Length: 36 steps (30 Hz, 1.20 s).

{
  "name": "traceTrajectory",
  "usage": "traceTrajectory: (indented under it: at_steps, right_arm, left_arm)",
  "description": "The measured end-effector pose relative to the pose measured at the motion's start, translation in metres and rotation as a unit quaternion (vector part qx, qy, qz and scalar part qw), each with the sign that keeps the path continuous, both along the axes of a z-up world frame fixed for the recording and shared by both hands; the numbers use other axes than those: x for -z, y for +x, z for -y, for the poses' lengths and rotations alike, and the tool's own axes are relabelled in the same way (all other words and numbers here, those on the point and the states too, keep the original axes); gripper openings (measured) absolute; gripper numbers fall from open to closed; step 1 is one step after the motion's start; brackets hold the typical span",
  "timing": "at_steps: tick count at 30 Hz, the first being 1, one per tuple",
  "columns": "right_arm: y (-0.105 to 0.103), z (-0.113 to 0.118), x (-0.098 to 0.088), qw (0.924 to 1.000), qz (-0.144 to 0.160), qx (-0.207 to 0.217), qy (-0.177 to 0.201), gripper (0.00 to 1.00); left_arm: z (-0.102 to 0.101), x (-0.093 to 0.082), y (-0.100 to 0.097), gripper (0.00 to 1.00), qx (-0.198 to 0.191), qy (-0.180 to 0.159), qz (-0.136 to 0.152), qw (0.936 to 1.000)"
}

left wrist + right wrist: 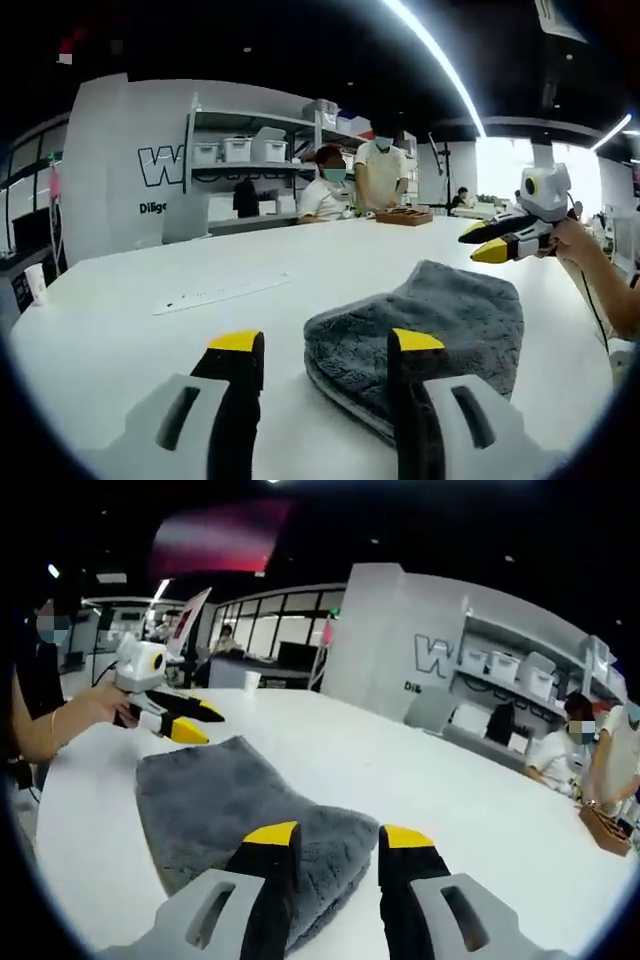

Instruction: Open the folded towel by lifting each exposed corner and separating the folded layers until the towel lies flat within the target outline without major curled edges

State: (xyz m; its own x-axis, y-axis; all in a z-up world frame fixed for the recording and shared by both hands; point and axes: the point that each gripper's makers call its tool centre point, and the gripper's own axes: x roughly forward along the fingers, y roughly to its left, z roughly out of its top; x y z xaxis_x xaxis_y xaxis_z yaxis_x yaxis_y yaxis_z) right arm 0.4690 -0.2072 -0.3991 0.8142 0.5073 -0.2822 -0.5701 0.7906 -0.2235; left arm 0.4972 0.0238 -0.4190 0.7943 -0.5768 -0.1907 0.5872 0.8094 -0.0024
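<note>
Both tongs stand open and hold nothing. Left gripper (325,345), in the left gripper view, has its 2 yellow-tipped jaws spread wide, and the near folded corner of the grey towel (430,330) lies between and just beyond them on the white table (150,330). Right gripper (340,840), in the right gripper view, also has its jaws parted, with a rounded folded edge of the towel (230,800) just ahead of its left jaw and reaching under it. Each tong also shows from across the table in the other's view, beyond the far side of the towel and above it, jaws apart.

Plush and thick, the towel looks soft, limp and light; it should drape and sag once lifted, not hold a shape. At least 2 layers show at the near edge in the left gripper view. A good hold, I judge, is the top layer alone at an exposed corner, pinched shallow so the lower layer stays down.

No target outline can be made out on the table. How many folds there are, and where the free corners lie, is hard to tell. Beyond the towel sit a flat white strip (225,292), then people (355,185) and shelves (250,150).
</note>
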Motion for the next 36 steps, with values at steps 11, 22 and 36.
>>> traceTrajectory:
  at_steps: [11, 22, 36]
  right_arm:
    - [0.011, 0.000, 0.010, 0.9999, -0.011, -0.002, 0.002, 0.25]
    - [0.029, -0.001, 0.023, 0.9987, -0.033, 0.008, 0.040, 0.25]
    - [0.044, 0.002, 0.043, 0.9970, -0.066, 0.026, 0.030, 0.24]
  left_arm:
    - [0.002, 0.003, 0.009, 0.49, -0.003, -0.009, 0.001, 1.0000]
    - [0.003, 0.015, 0.018, 0.43, -0.008, -0.027, -0.018, 0.9994]
    - [0.009, 0.034, 0.019, 0.41, 0.002, -0.012, -0.033, 0.9994]
